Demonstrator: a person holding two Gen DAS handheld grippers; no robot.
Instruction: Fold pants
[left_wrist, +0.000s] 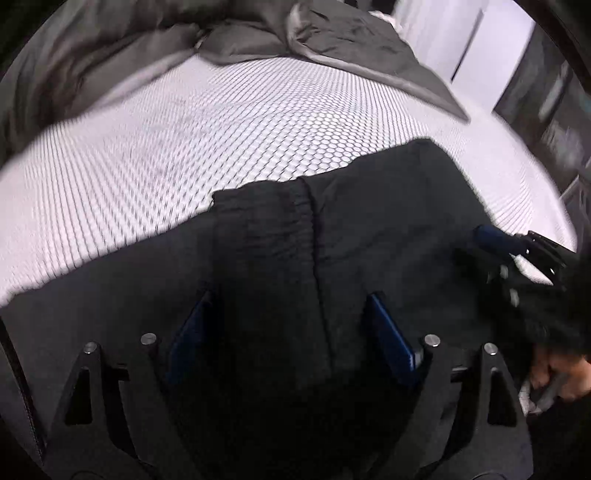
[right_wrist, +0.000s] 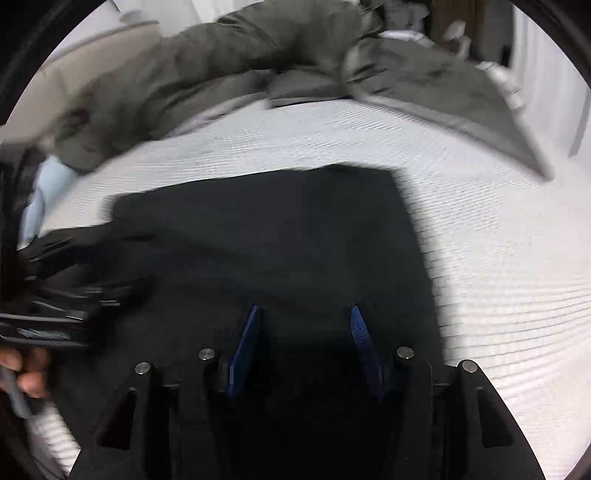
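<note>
Black pants (left_wrist: 369, 221) lie folded on a white dotted mattress (left_wrist: 184, 147), their elastic waistband (left_wrist: 280, 206) turned toward the far side. My left gripper (left_wrist: 290, 295) hovers over them with its blue pads (left_wrist: 391, 332) spread wide and pressing on nothing. The right gripper (left_wrist: 517, 247) shows at the pants' right edge in this view. In the right wrist view the pants (right_wrist: 277, 229) form a dark rectangle, blurred. The right gripper (right_wrist: 304, 310) stands open above their near part, nothing pinched between its fingers (right_wrist: 243, 350). The left gripper (right_wrist: 55, 295) is a blur at the left.
A rumpled grey duvet (left_wrist: 351, 40) and a pillow (left_wrist: 240, 44) lie along the far side of the bed. A light blue cloth (right_wrist: 40, 192) sits at the left edge. A hand (left_wrist: 561, 373) holds the right tool. A dark shelf (left_wrist: 554, 92) stands beyond the bed.
</note>
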